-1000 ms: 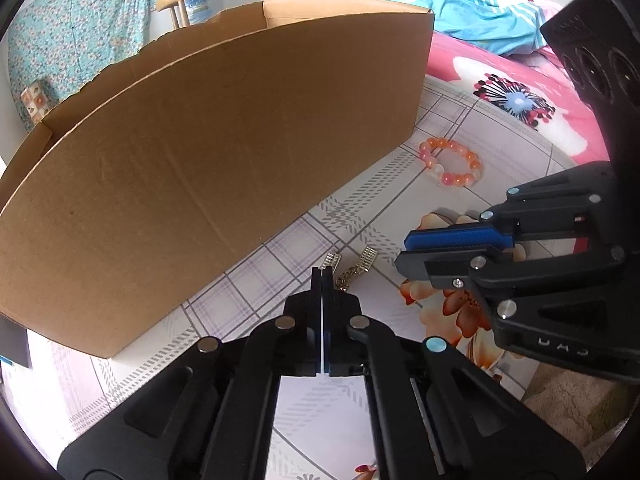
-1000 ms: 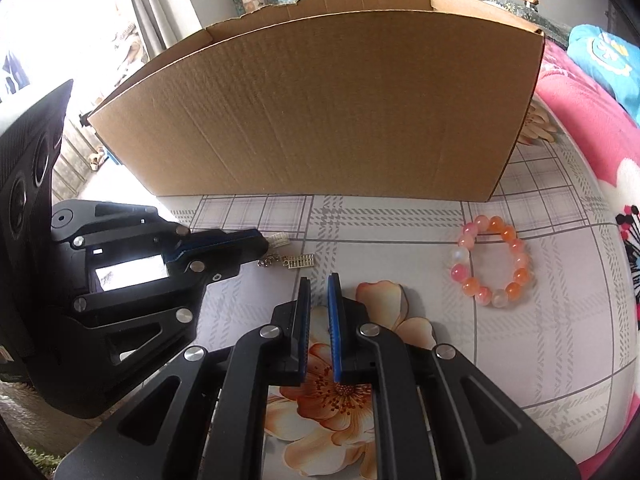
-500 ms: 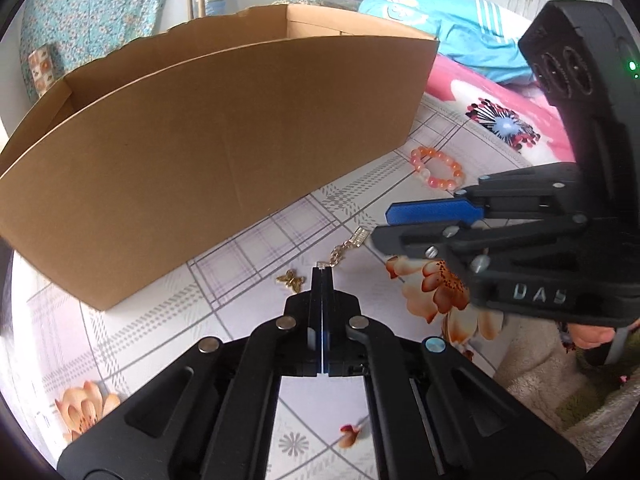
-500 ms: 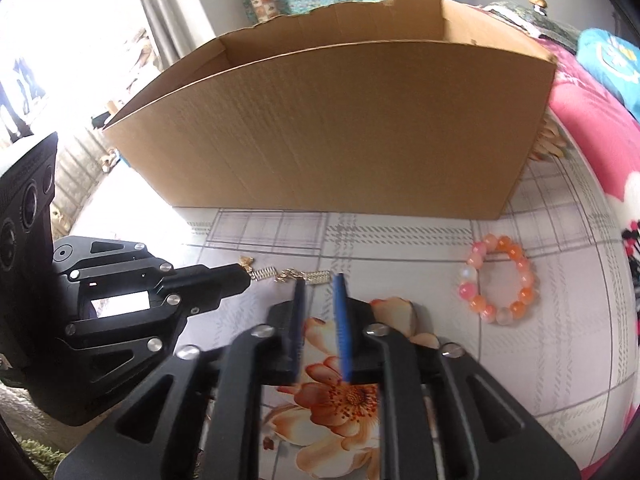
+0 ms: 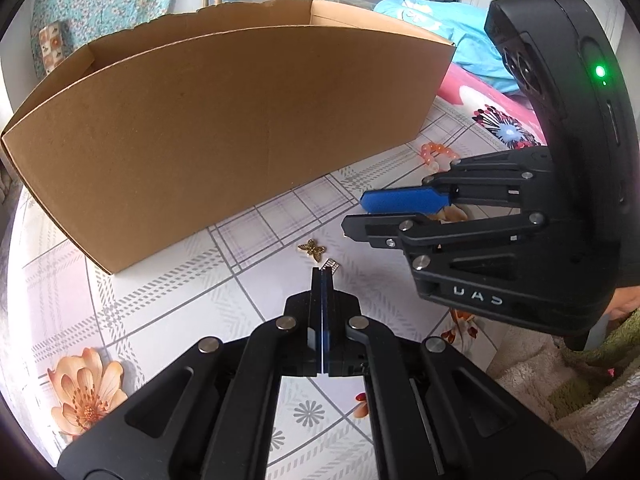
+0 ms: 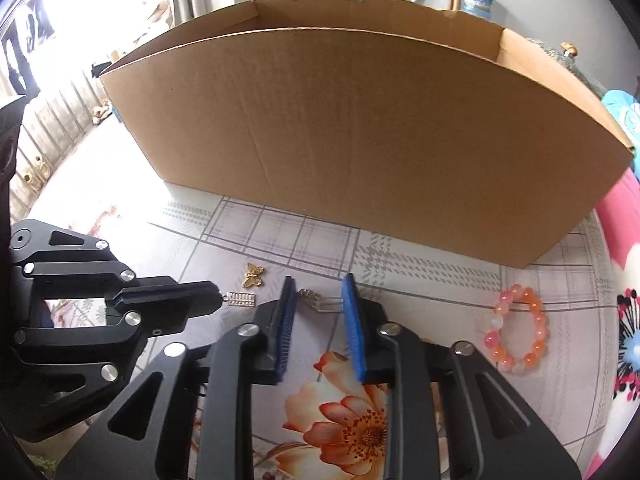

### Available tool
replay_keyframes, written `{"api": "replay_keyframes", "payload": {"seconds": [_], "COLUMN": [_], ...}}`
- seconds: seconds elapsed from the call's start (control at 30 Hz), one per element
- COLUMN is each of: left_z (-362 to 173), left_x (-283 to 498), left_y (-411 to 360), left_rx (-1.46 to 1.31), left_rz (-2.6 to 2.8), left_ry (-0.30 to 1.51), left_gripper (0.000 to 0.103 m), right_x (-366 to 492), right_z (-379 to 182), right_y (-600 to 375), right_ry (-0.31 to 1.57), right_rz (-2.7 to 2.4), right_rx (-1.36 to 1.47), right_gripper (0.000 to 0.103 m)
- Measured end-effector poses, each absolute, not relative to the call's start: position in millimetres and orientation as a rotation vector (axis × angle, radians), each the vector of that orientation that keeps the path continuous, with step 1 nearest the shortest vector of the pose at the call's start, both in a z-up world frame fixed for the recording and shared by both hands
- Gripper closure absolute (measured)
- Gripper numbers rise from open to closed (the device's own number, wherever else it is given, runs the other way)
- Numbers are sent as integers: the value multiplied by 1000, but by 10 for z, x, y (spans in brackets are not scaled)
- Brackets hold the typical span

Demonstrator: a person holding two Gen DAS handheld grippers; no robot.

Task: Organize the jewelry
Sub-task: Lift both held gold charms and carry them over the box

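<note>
A thin gold and silver chain bracelet (image 6: 244, 299) lies stretched on the floral tablecloth, a gold butterfly charm (image 6: 253, 274) beside it. My left gripper (image 5: 322, 274) is shut on the bracelet's silver end piece (image 5: 331, 267); it also shows in the right wrist view (image 6: 214, 300). My right gripper (image 6: 318, 292) is open, its blue pads either side of the bracelet's other end (image 6: 316, 298). A pink and orange bead bracelet (image 6: 516, 330) lies to the right. A large open cardboard box (image 6: 360, 128) stands just behind.
The table (image 5: 168, 312) has a plaid and flower cloth. A pink floral blanket (image 5: 492, 116) and blue clothing (image 5: 444, 24) lie at the right. A beige towel (image 5: 532, 376) lies at the near right edge.
Both grippers pulled back and rose. My left gripper drew the chain leftward, exposing the butterfly charm. My right gripper opened wider around the chain's other end.
</note>
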State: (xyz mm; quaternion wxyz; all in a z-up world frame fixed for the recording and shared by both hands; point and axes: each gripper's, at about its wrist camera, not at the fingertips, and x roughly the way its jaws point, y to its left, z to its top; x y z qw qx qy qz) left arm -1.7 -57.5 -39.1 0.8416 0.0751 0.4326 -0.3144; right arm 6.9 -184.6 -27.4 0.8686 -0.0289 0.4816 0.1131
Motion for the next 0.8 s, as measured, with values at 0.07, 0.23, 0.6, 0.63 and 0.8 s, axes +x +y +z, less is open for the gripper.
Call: {"api": "replay_keyframes", "payload": {"seconds": [0.07,0.23,0.6,0.63,0.8], "left_z": [-385,-391,-301,-287,-204], "left_x": [-17,-7,-65,-68,-101], "left_y": [-551,-535,-468,-463,-418], "left_rx": [153,135,135,134,132], "left_rz": [-666,-670,-670,-669,-668], "left_ry": [913,912,883,880,862], "left_gripper": [103,103,103,103,103], "right_x": [69,32,-91,-93,-143], "right_z": [-256,-205,-77,-59,60], "right_y": [-1816,-1764,-2001,-2028,-2028], "right_ry": [1008,1010,968,960,935], "right_rz": [239,239,226,230,259], "right_rx": [-81,-62,41,50,44], "right_gripper": [87,100,101,101,101]}}
